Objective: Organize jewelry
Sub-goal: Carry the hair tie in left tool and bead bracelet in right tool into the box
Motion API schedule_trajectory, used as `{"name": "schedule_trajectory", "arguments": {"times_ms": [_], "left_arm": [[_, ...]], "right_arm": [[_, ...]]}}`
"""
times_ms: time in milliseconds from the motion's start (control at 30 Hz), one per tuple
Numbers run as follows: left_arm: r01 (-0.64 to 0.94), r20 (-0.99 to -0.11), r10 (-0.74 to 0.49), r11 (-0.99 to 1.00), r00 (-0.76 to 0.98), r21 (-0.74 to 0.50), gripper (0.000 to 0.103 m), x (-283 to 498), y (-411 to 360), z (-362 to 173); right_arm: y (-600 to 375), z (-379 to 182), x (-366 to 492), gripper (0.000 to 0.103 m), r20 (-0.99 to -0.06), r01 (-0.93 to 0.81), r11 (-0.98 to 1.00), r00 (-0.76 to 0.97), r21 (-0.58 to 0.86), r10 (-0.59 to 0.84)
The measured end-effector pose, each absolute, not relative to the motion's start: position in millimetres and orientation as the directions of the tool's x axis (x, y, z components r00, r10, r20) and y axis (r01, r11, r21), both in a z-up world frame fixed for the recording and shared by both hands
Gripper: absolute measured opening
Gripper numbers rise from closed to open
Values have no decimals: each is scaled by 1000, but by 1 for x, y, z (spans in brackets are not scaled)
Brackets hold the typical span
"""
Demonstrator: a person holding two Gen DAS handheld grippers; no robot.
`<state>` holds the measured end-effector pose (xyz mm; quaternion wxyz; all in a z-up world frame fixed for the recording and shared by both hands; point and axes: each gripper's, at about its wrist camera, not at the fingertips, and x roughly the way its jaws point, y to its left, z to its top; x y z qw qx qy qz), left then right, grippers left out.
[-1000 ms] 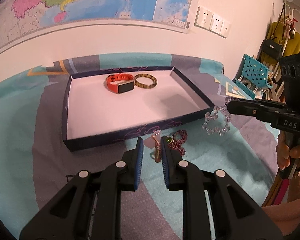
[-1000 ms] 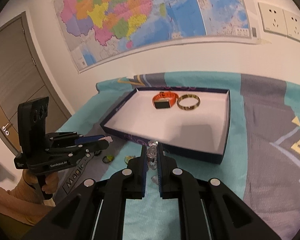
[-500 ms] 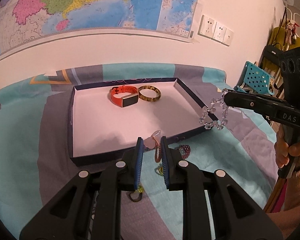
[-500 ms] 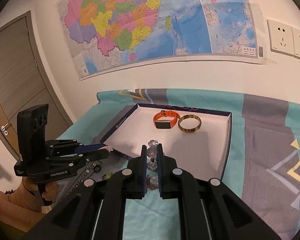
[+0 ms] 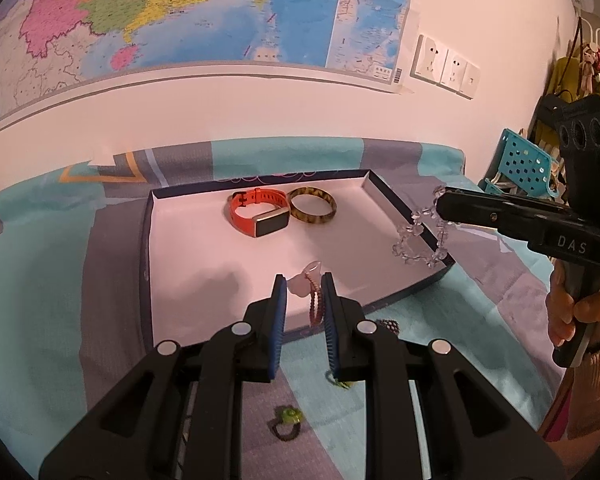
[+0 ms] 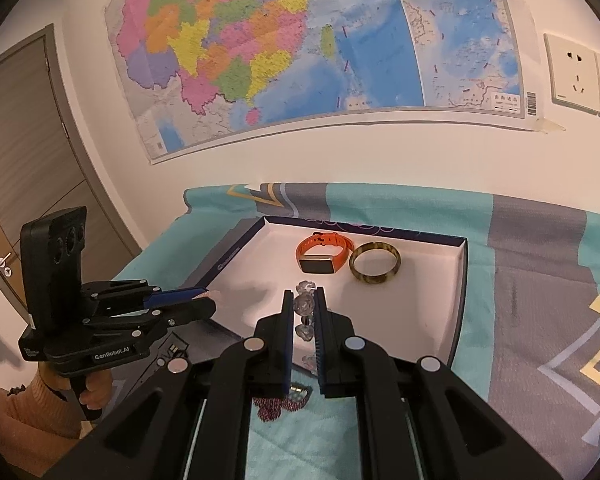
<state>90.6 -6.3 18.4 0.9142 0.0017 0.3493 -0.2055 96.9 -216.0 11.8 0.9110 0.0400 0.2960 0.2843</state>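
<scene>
A dark blue tray (image 5: 147,240) with a white floor lies on the cloth; it also shows in the right wrist view (image 6: 460,304). An orange smartwatch (image 5: 258,216) and a tortoiseshell bangle (image 5: 313,205) lie at its back. My left gripper (image 5: 303,286) is shut on a pink beaded bracelet with a pale stone (image 5: 314,284), held over the tray's near edge. My right gripper (image 6: 304,300) is shut on a clear crystal bead bracelet (image 6: 305,307), which hangs over the tray's right wall in the left wrist view (image 5: 418,238).
A green ring (image 5: 288,426), a dark red beaded piece (image 6: 270,406) and other small pieces lie on the teal and grey cloth in front of the tray. A wall with a map stands behind. A blue basket (image 5: 520,168) is at the right.
Both grippers have risen and moved forward with their bracelets, from the cloth in front of the tray to above its near edge and right wall.
</scene>
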Motion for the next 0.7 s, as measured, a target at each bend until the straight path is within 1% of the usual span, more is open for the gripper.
{"name": "schedule_trajectory", "arguments": {"times_ms": [700], "left_arm": [[364, -681, -340, 924, 649, -115, 18, 134, -18, 5]], "right_arm": [[-199, 3, 144, 8, -542, -484, 838, 646, 253, 537]]}}
